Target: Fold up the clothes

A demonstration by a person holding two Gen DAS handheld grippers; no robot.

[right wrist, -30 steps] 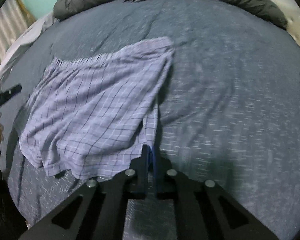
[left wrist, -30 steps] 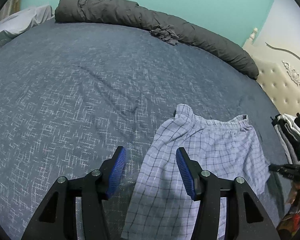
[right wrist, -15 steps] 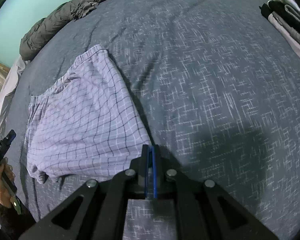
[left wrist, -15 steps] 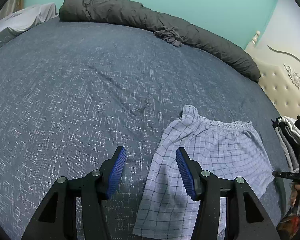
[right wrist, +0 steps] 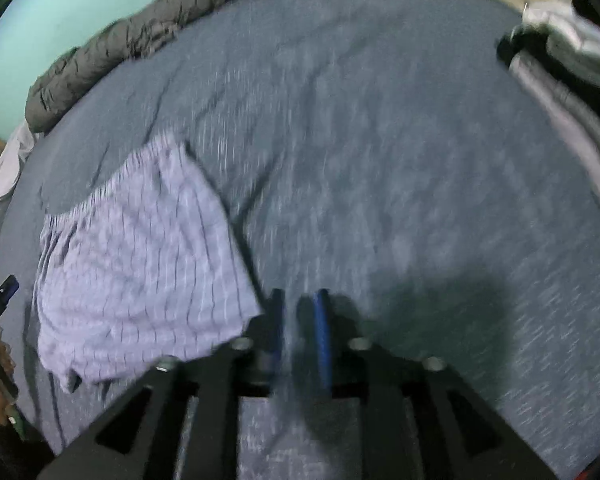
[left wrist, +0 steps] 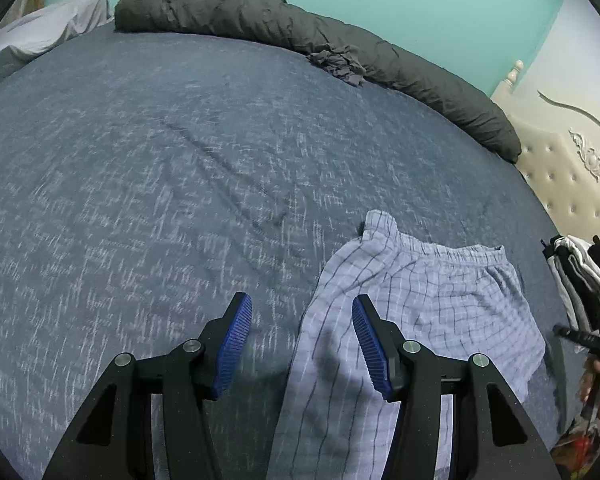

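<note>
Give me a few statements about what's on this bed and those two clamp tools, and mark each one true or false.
1. The plaid shorts lie on the blue bedsheet. True.
2. The left gripper is clamped shut on the shorts. False: its jaws stand wide apart, with the edge of the shorts showing between them, and nothing is pinched.
3. A rolled grey duvet lies along the far edge of the bed. True.
4. The right gripper grips the shorts. False: there is a gap between its blue pads, only bedsheet shows in it, and the shorts lie just beside it.
5. A stack of folded clothes sits near the headboard. True.
</note>
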